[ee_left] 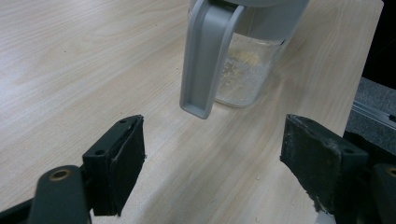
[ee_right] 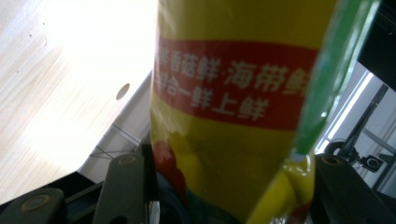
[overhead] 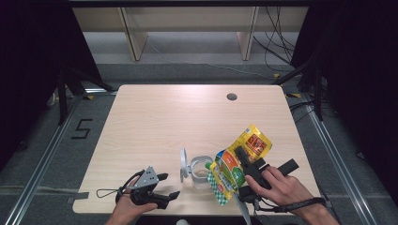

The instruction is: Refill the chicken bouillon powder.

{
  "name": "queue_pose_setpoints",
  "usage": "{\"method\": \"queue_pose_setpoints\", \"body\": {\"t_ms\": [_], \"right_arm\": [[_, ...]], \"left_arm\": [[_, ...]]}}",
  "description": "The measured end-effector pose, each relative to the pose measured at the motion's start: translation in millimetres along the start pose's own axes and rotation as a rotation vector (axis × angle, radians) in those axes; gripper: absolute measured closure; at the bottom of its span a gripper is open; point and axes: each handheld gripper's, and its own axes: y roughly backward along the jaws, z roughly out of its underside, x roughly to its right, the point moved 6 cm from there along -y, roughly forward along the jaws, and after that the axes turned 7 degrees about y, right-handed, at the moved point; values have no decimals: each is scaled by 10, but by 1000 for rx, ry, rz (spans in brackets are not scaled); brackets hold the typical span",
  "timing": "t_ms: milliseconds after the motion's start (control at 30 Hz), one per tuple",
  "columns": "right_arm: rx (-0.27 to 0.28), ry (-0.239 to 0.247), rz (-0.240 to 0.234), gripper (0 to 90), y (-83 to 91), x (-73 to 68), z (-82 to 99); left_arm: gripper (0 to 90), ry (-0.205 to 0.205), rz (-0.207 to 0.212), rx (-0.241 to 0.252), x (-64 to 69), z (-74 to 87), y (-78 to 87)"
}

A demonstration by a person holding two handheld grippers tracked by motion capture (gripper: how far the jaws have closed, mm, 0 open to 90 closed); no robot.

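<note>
Near the surface's front edge, the right gripper holds a pouch tilted over the jar, while the left gripper rests wide open.

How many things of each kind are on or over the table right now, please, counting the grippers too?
Grippers: 2, the left gripper with open jaws and the right gripper clamped on the bag
Bags: 1, the yellow bag tilted over the jar
Jars: 1, the clear jar with its grey lid swung open
Total: 4
</note>
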Motion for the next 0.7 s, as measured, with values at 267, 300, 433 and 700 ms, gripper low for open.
{"method": "queue_pose_setpoints", "body": {"t_ms": [267,300,433,700], "right_arm": [[9,14,-32,513,-63,42,-16],[7,22,-16,513,-64,55,-14],[-1,37,-16,513,-74,95,-4],[19,113,-11,513,-105,146,-21]], "left_arm": [[212,-16,-8,18,-15,-17,2],[213,-16,-8,16,-14,-16,4],[212,-24,-6,-5,-23,-10,14],[212,-2,-5,-7,-14,1,5]]}}
